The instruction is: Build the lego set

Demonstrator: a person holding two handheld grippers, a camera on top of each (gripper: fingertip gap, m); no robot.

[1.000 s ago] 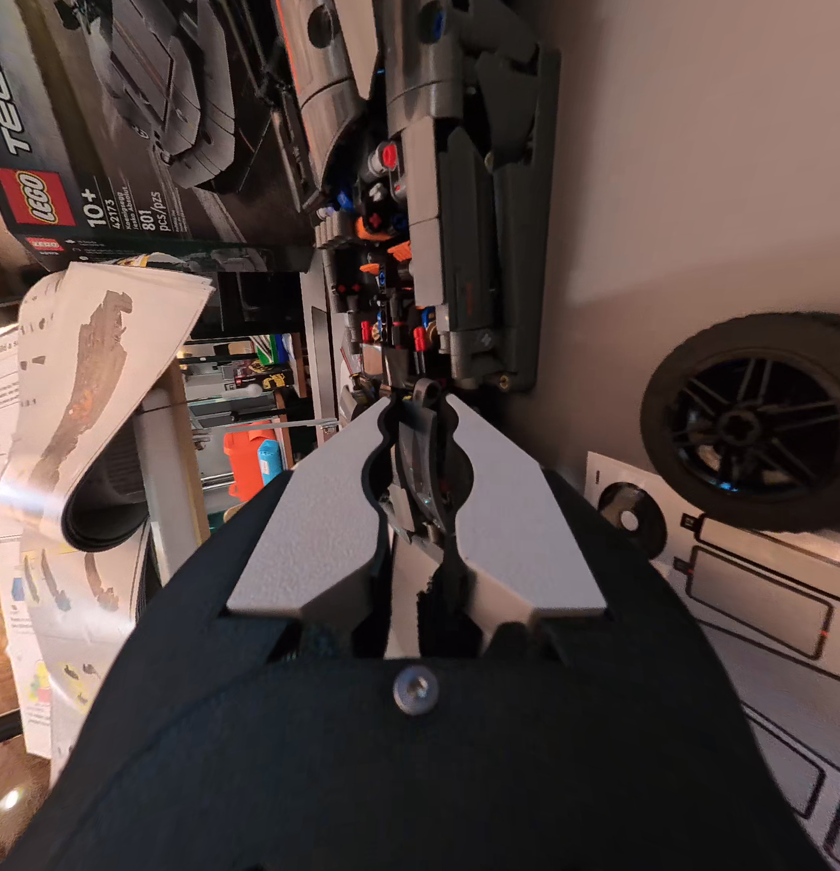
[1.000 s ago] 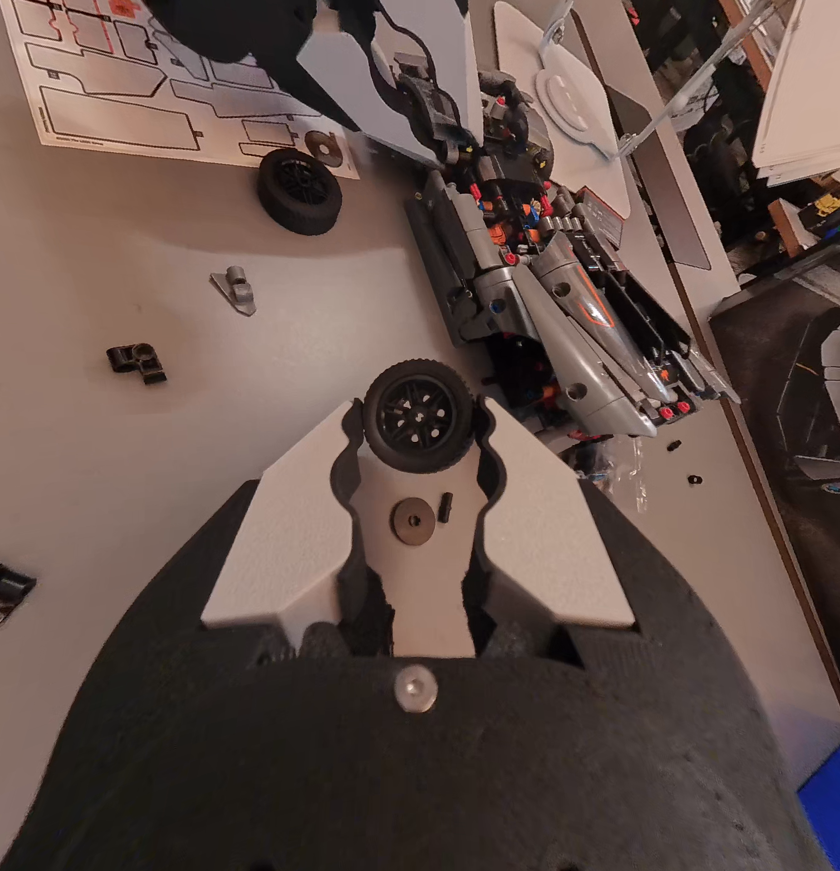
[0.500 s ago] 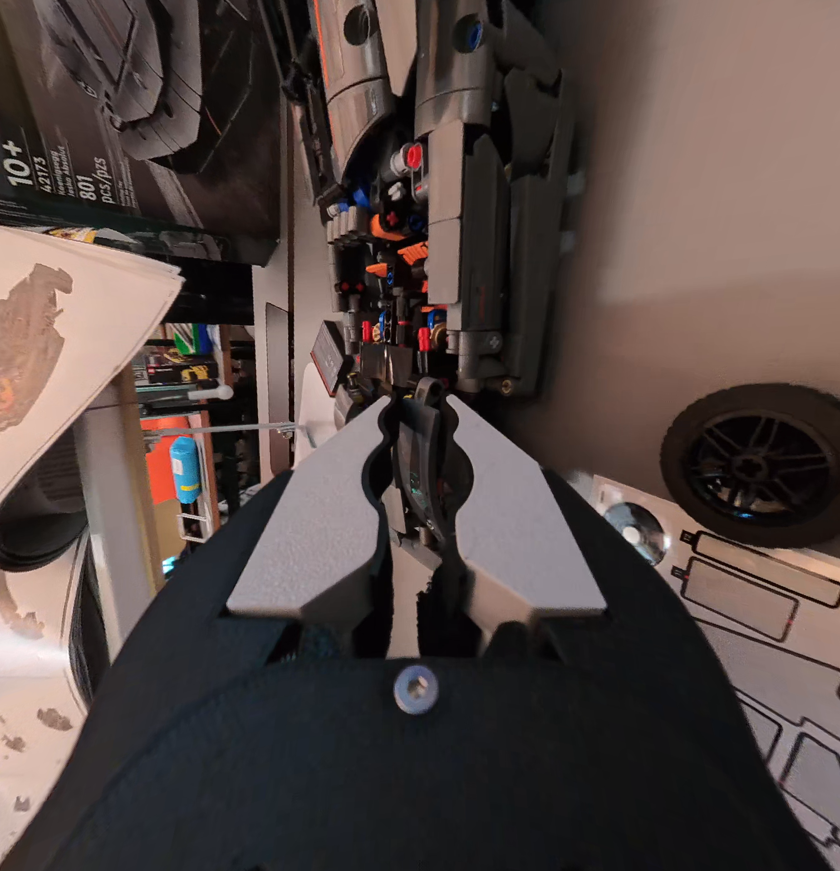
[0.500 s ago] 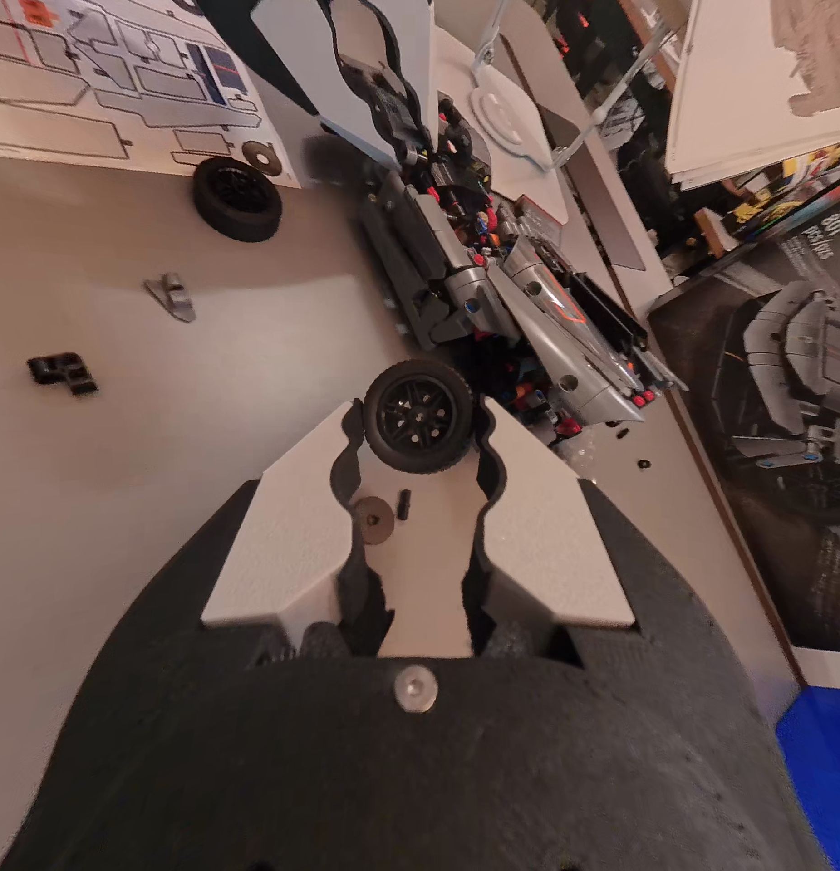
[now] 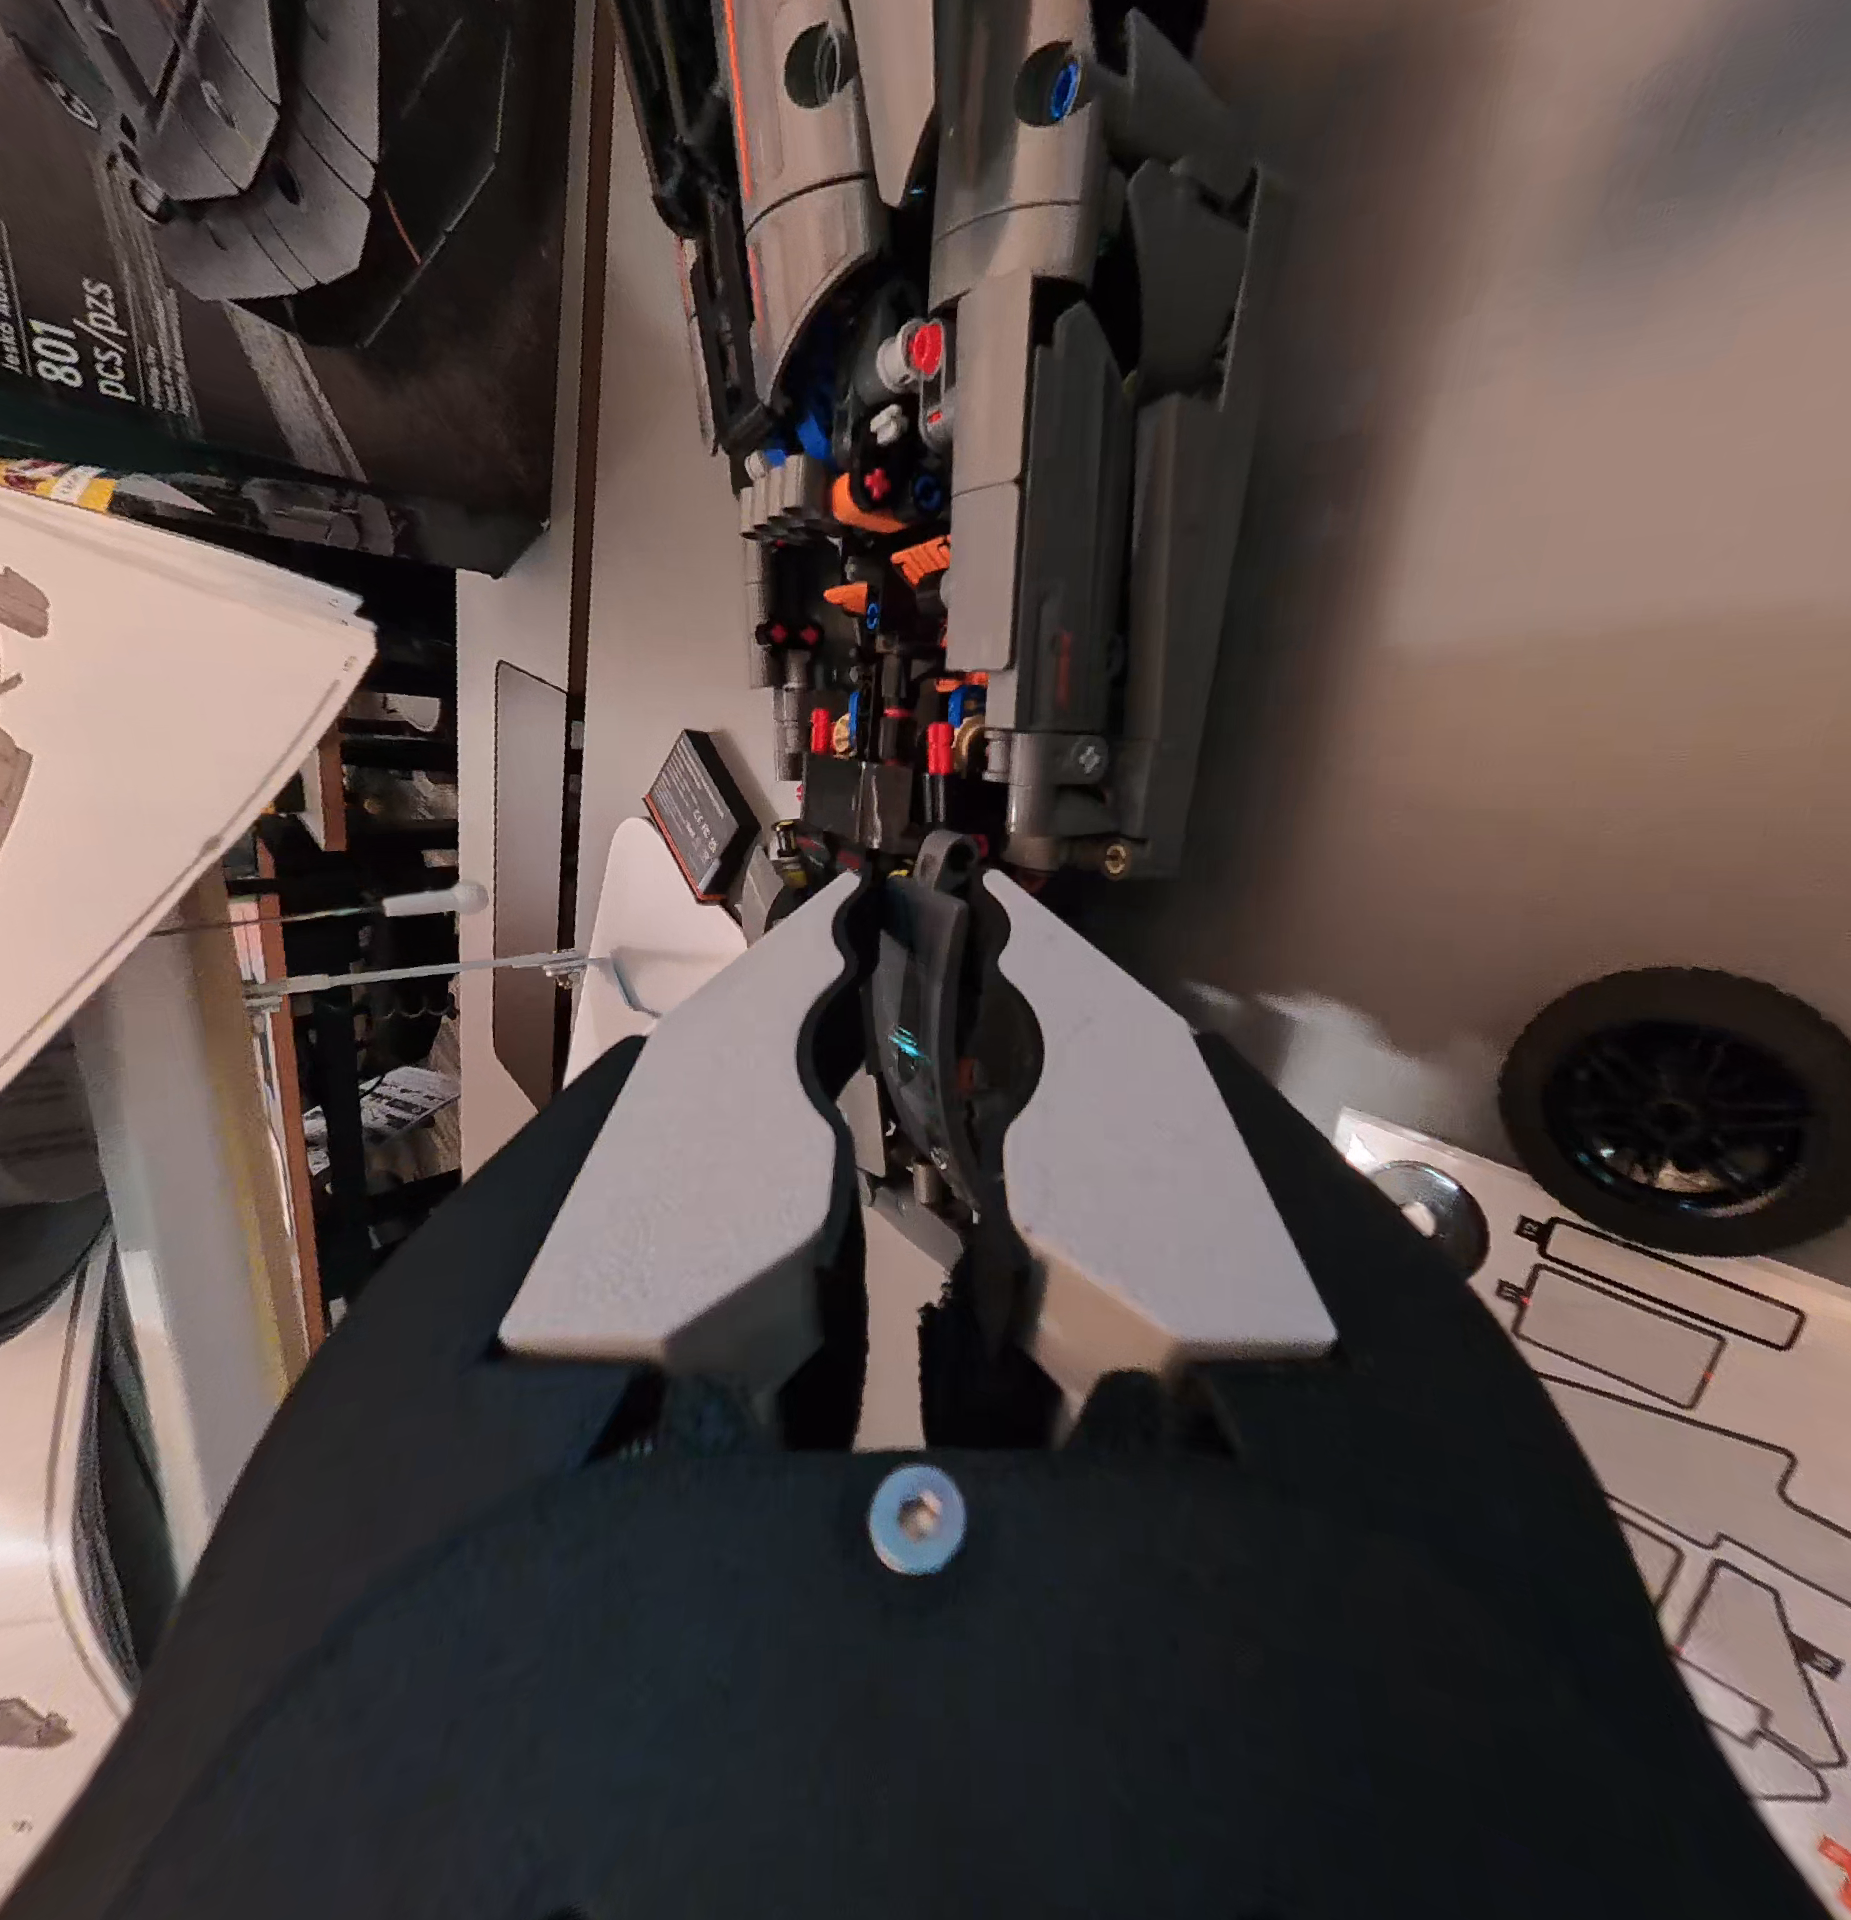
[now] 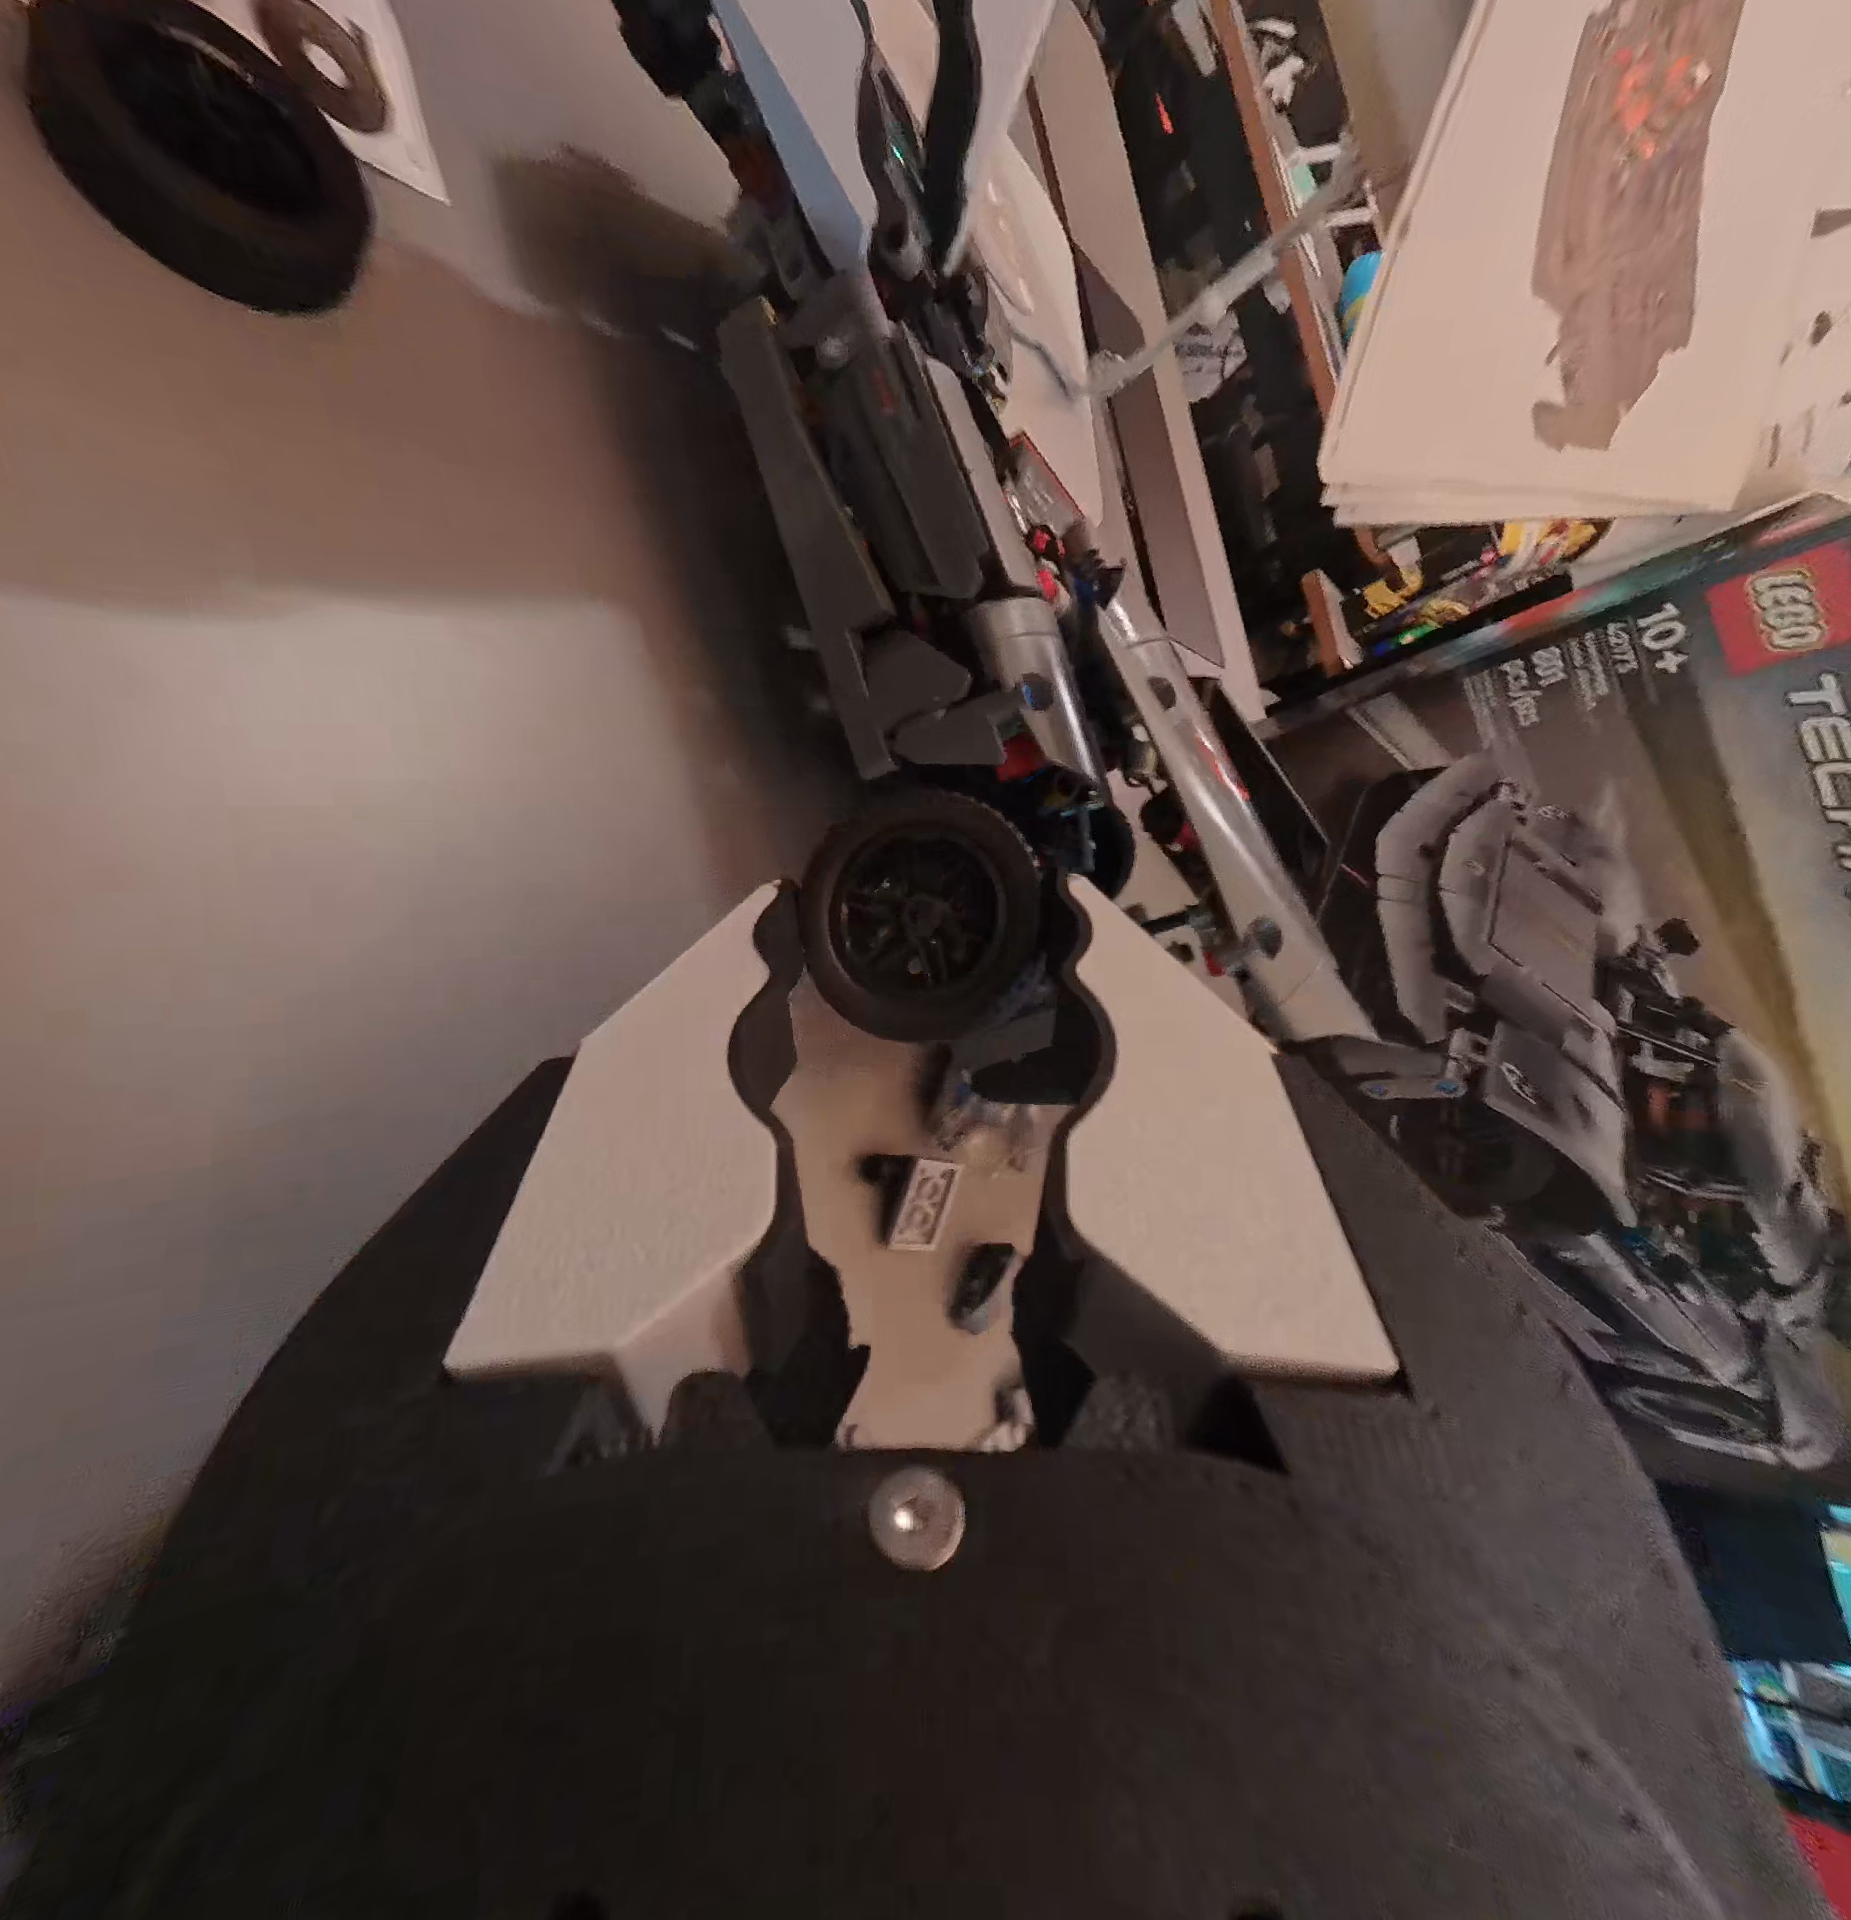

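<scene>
1. Pale tabletop (image 6: 277,779) carries the grey Lego car (image 5: 1014,436), lying lengthwise with its box (image 6: 1627,935) close along one side.
2. Left gripper (image 5: 921,904) is clamped on the car's rear end, steadying it.
3. Right gripper (image 6: 921,914) pinches a black wheel (image 6: 921,925) at the car's front corner; this looks like the wheel-fitting step.
4. Next, I'd judge, the hub needs lining up with the axle, then pushing on.
5. Open table lies beside the spare wheel (image 5: 1690,1112) and sticker sheet (image 5: 1627,1403); the box side is cramped.
</scene>
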